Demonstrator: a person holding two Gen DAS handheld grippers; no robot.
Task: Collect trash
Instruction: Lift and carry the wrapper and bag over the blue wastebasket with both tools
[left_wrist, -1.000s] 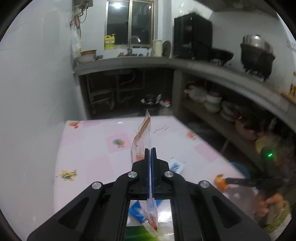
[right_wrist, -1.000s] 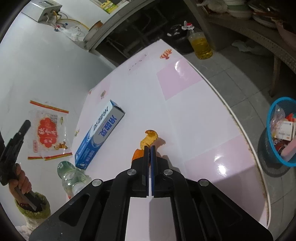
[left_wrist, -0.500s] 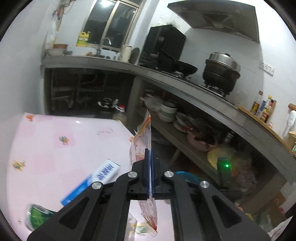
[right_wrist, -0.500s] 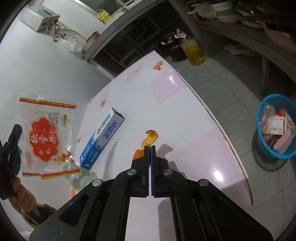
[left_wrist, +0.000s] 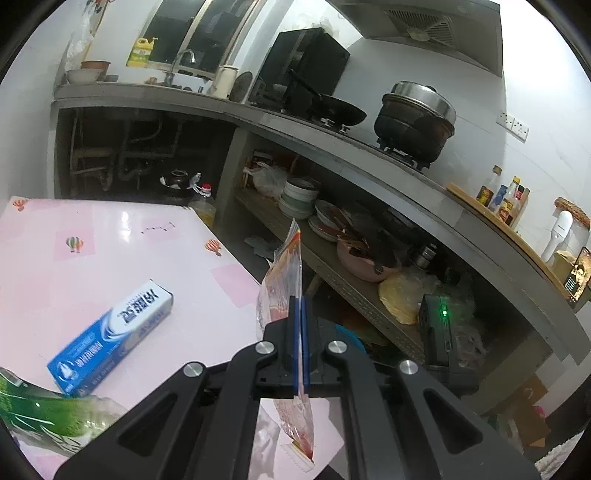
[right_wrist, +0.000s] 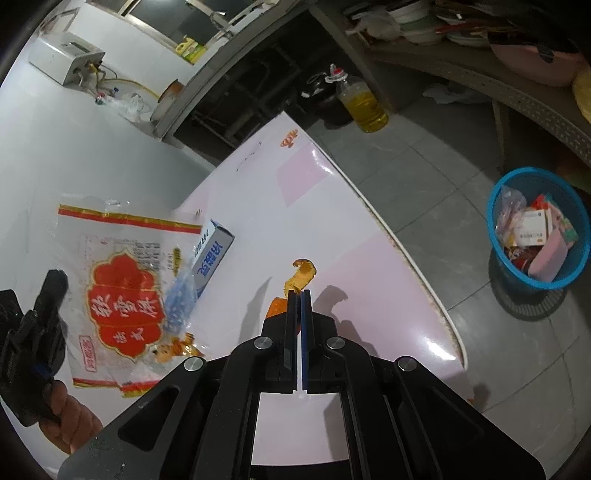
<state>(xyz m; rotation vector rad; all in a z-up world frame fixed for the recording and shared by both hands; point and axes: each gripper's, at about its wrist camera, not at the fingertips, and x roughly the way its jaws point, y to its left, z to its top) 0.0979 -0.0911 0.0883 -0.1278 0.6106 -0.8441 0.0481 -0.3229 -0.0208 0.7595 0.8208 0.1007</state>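
Swinging away from the middle of the pink table (left_wrist: 110, 266), the left gripper (left_wrist: 298, 302) stays pinched on a clear snack wrapper (left_wrist: 284, 280) printed in red. A second ago this view faced the window wall; now it faces the stove counter, the wrapper hanging edge-on past the table's right-hand edge, which suggests the wrapper is on its way to the bin. On the table lie a blue toothpaste box (left_wrist: 110, 332) left of the wrapper and a green-labelled plastic bottle (left_wrist: 48, 413) nearer the camera, both apparently yet to be collected. In the right wrist view, the right gripper (right_wrist: 298, 295) is pressed together on a curl of orange peel (right_wrist: 301, 275) held above the table (right_wrist: 332, 229), which sat larger in this view a second ago. The blue waste basket (right_wrist: 496, 221), already part-filled, stands on the floor well beyond the table's curved edge, with bare tiles between. The wrapper (right_wrist: 125, 288) hangs on the side of the peel away from the basket, beside the toothpaste box (right_wrist: 212, 251), leaving the peel the clearer run.
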